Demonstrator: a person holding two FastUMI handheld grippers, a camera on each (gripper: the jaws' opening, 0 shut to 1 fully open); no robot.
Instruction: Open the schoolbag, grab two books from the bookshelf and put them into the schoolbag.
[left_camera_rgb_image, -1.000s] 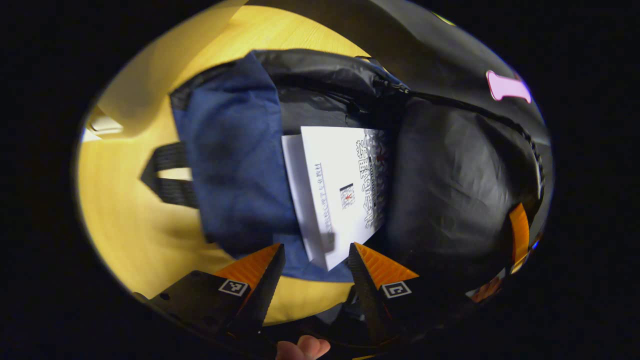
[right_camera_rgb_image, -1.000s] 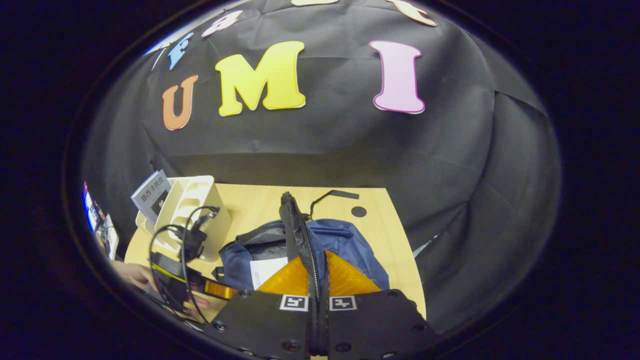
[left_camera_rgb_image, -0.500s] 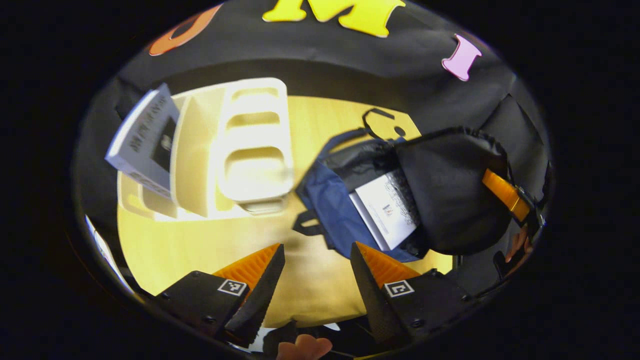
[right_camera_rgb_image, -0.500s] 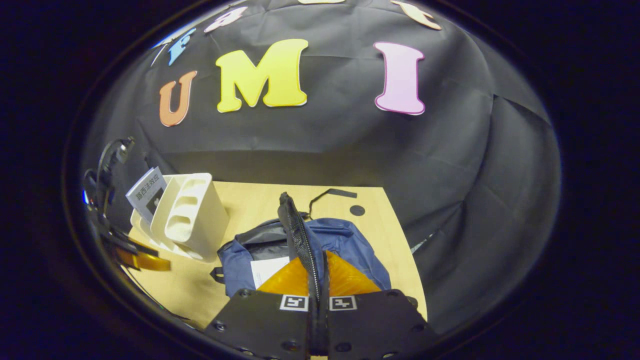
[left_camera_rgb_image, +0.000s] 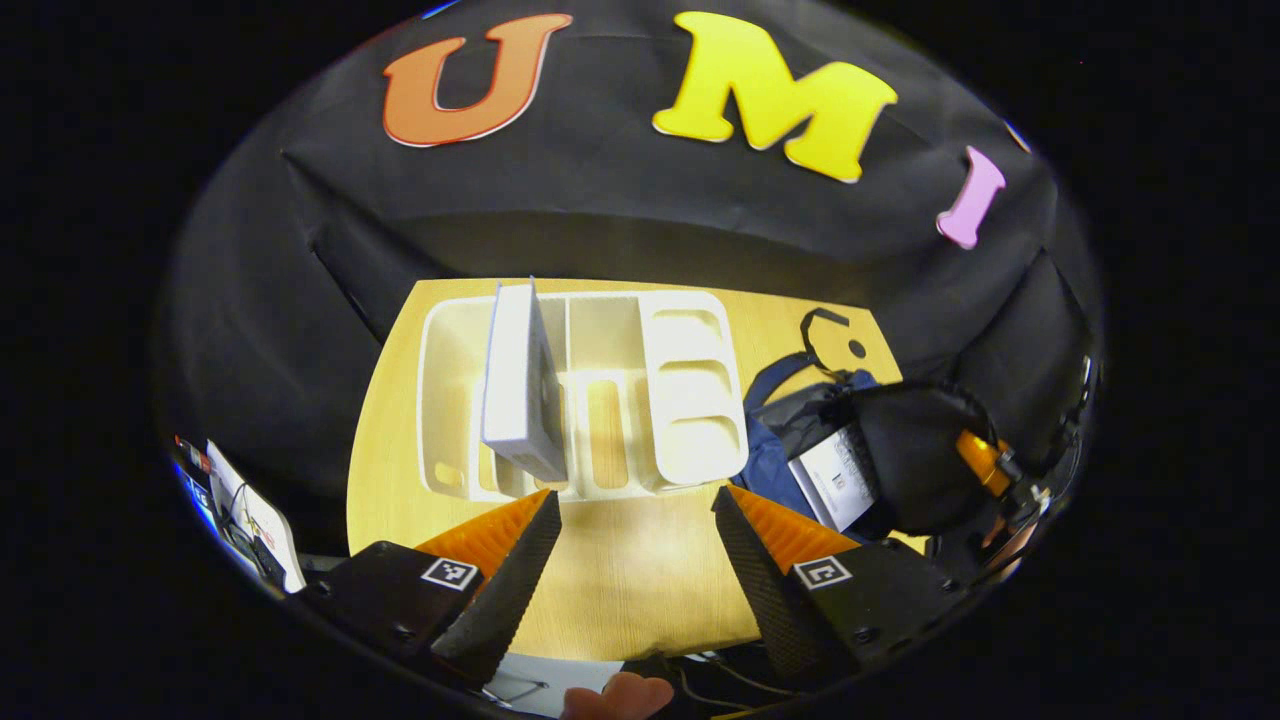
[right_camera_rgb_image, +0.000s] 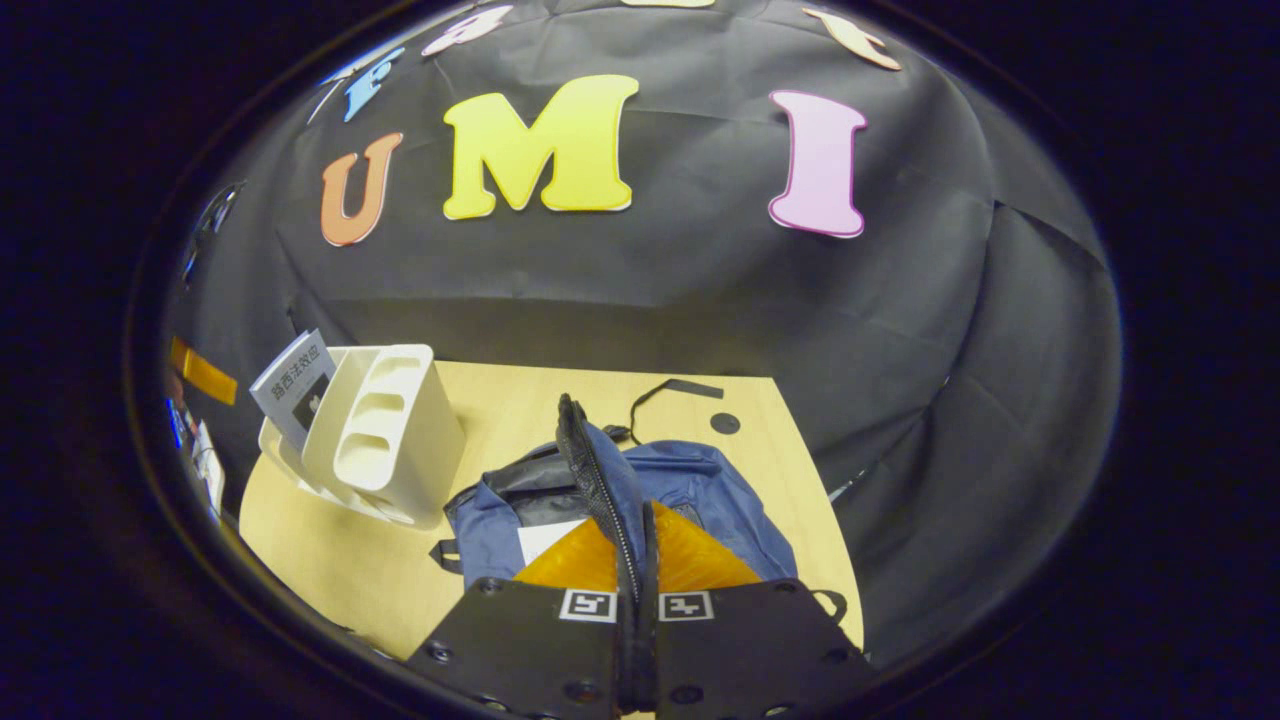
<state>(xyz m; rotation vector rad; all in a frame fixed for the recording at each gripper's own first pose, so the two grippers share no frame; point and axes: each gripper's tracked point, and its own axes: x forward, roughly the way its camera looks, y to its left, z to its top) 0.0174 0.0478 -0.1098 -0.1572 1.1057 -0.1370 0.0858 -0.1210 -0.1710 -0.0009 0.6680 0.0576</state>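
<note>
The blue and black schoolbag (left_camera_rgb_image: 790, 440) (right_camera_rgb_image: 700, 490) lies open on the wooden table (left_camera_rgb_image: 620, 560), and a white book (left_camera_rgb_image: 835, 478) (right_camera_rgb_image: 545, 540) pokes out of its mouth. My right gripper (right_camera_rgb_image: 638, 530) is shut on the bag's zipper flap (right_camera_rgb_image: 590, 460) and holds it up. A cream bookshelf (left_camera_rgb_image: 600, 390) (right_camera_rgb_image: 385, 435) stands left of the bag with one white book (left_camera_rgb_image: 520, 395) (right_camera_rgb_image: 295, 385) upright in it. In the left gripper view my left gripper (left_camera_rgb_image: 635, 520) hangs open above the table's near edge, in front of the bookshelf, with nothing between its fingers.
The black cloth wall (right_camera_rgb_image: 640, 280) closes off the back and right of the table. A black strap (right_camera_rgb_image: 665, 390) and a dark round spot (right_camera_rgb_image: 724, 423) lie behind the bag. Papers and cables (left_camera_rgb_image: 245, 510) sit off the table's left edge.
My left gripper has pulled back and swung left from the bag's mouth to face the bookshelf, leaving the first book in the bag. The right gripper keeps holding the flap, almost still.
</note>
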